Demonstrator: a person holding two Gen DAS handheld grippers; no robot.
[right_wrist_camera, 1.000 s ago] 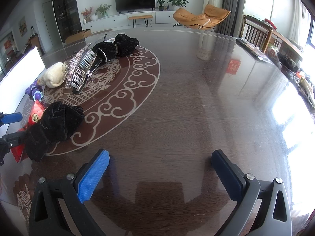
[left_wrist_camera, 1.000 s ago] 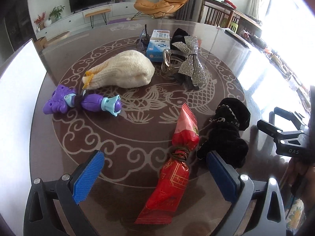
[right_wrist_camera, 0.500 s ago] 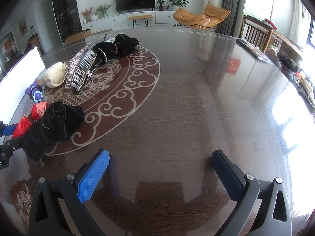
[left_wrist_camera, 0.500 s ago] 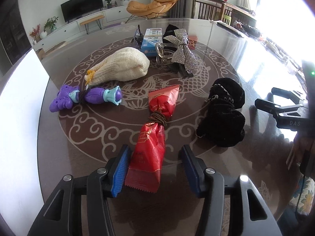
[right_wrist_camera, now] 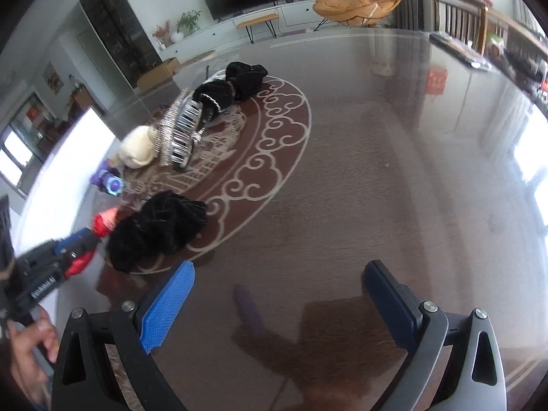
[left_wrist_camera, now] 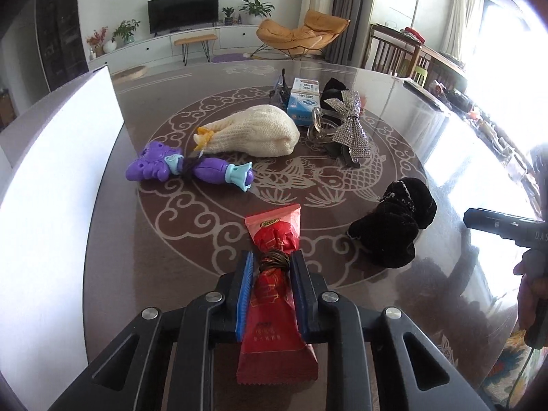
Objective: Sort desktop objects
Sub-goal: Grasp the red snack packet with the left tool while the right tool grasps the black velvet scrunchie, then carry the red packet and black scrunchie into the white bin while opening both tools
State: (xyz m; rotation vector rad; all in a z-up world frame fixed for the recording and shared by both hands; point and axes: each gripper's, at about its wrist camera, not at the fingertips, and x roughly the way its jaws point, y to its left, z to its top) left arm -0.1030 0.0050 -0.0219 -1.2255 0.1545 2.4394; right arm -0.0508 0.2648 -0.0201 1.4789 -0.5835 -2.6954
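Observation:
My left gripper [left_wrist_camera: 272,263] is shut on a red snack packet [left_wrist_camera: 275,239] with a brown hair tie around its middle, held over the table. Ahead lie a purple toy [left_wrist_camera: 188,167], a cream knitted pouch [left_wrist_camera: 255,130], a silver bow hair clip [left_wrist_camera: 349,126], a blue-white box [left_wrist_camera: 303,97] and a black velvet scrunchie [left_wrist_camera: 394,226]. My right gripper [right_wrist_camera: 277,294] is open and empty above bare table, with the black scrunchie [right_wrist_camera: 157,229] to its left. The left gripper with the red packet [right_wrist_camera: 102,224] shows at the left edge of the right wrist view.
A white board [left_wrist_camera: 51,188] stands along the table's left edge. A second black scrunchie [right_wrist_camera: 245,75] lies at the far end of the round pattern. The dark glossy table [right_wrist_camera: 394,171] stretches to the right.
My left gripper closed on the red packet's middle and lifted it slightly. My right gripper tilted and shifted a little to the left.

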